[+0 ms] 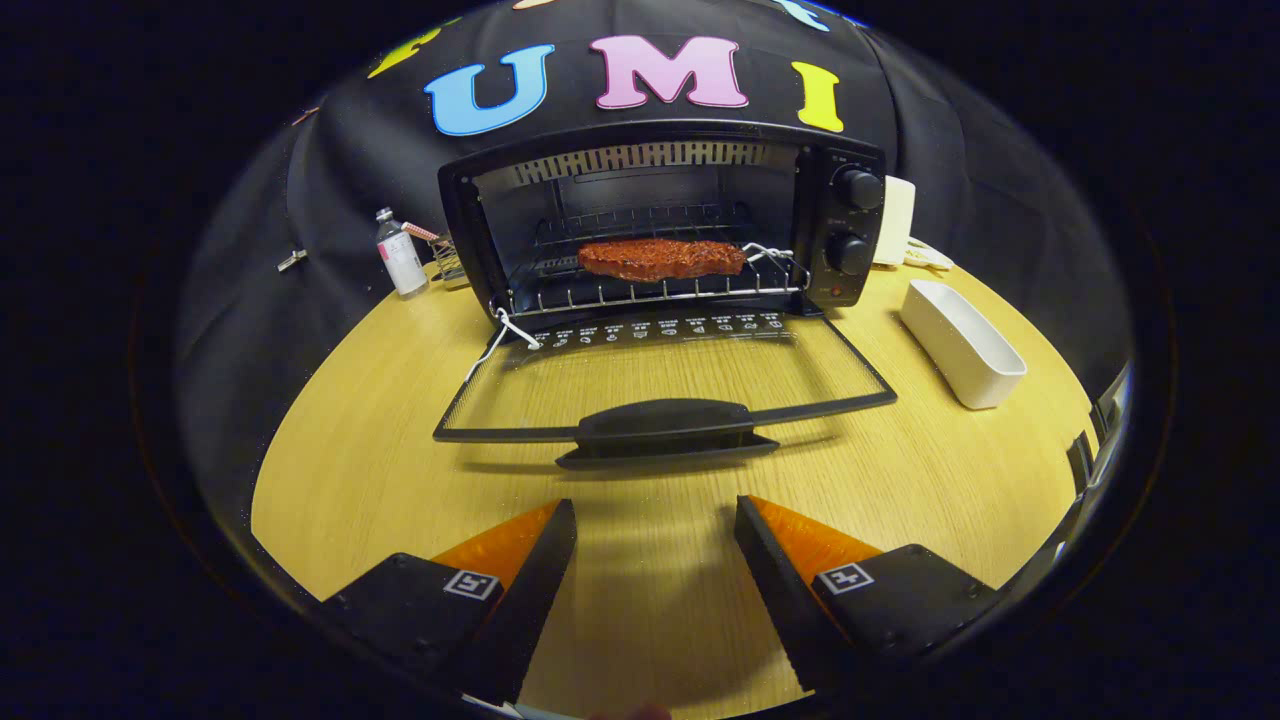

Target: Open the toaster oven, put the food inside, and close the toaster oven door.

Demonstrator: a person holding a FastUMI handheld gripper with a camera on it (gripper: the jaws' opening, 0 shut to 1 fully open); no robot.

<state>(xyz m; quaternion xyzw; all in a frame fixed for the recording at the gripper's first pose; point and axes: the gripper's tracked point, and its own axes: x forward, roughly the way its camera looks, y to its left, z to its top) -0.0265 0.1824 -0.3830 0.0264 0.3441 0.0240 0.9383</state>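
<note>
Your steak (660, 258) lies on the rack inside the toaster oven (660, 225) at 12 o'clock, its door (665, 390) dropped flat toward your gripper (655, 540), which hangs wide and empty over the desk (900, 470), white tray (962, 343) at 2 o'clock.

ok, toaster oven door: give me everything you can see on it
The toaster oven door is fully open, folded down and forward from a hinge at the bottom of the toaster oven, lying about level just above the wooden table. It is a clear glass pane in a thin black frame, with a row of small white icons printed near the hinge. A wide black handle runs along its front edge. A white string hangs at its hinge corner. The gripper sits open just short of the handle, touching nothing.
</note>
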